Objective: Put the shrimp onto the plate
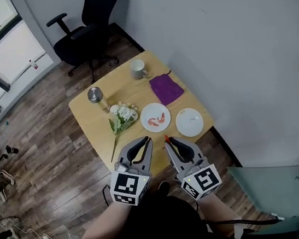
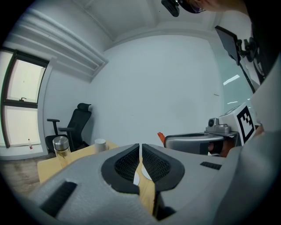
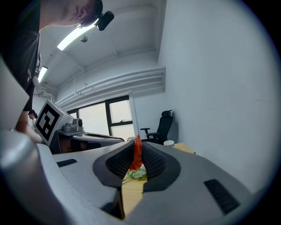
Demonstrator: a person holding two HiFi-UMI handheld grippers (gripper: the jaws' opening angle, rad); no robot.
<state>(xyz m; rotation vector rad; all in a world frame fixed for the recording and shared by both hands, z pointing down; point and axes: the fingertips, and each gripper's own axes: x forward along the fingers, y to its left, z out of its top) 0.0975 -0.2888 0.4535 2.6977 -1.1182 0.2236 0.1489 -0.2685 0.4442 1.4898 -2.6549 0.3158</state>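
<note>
right gripper (image 1: 168,142) clamps one shrimp (image 3: 137,154) above the table's (image 1: 89,105) near edge. other shrimp (image 1: 157,120) already lie on the plate (image 1: 149,112). left gripper (image 2: 140,149) nearly closed, empty. we judge carrying and release remain.

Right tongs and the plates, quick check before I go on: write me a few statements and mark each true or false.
1. The right tongs are shut on a shrimp. True.
2. The left tongs are wide open. False: they are shut, with nothing between them.
3. Both plates are bare. False: the plate by the flowers holds shrimp pieces. Only the other plate looks bare.
4. The purple cloth lies beyond the plates. True.
</note>
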